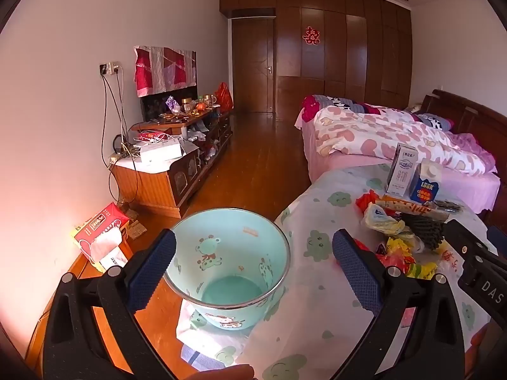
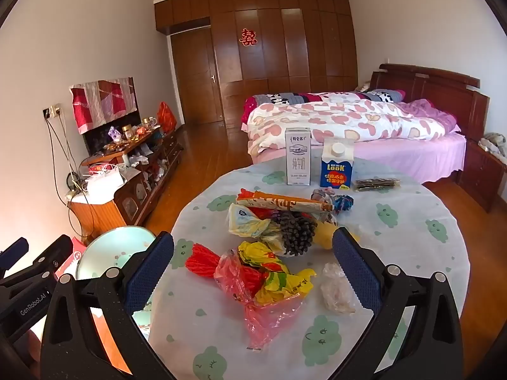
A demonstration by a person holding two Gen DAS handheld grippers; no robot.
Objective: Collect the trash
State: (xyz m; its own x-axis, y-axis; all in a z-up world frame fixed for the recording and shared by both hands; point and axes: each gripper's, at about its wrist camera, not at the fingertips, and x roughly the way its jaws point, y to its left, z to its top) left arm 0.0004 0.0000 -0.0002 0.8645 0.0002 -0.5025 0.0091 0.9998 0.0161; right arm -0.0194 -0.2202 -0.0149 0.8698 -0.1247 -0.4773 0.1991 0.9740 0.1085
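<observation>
A light blue bin (image 1: 231,262) with cartoon prints stands beside the table's left edge; its inside looks empty. My left gripper (image 1: 253,272) is open, its fingers either side of the bin's mouth, above it. The bin's rim shows in the right wrist view (image 2: 114,247). A pile of trash lies on the round table (image 2: 412,253): red and yellow plastic bags (image 2: 263,278), a crumpled clear wrapper (image 2: 336,288), a dark bumpy bundle (image 2: 296,231), an orange rolled wrapper (image 2: 285,202). My right gripper (image 2: 253,275) is open above the bags.
A white milk carton (image 2: 297,161) and a blue LOOK carton (image 2: 336,167) stand at the table's far side, with a dark flat packet (image 2: 377,184) beside them. A tissue box (image 1: 101,237) lies on the floor. A cluttered low cabinet (image 1: 177,145) lines the left wall; a bed (image 2: 364,126) lies beyond.
</observation>
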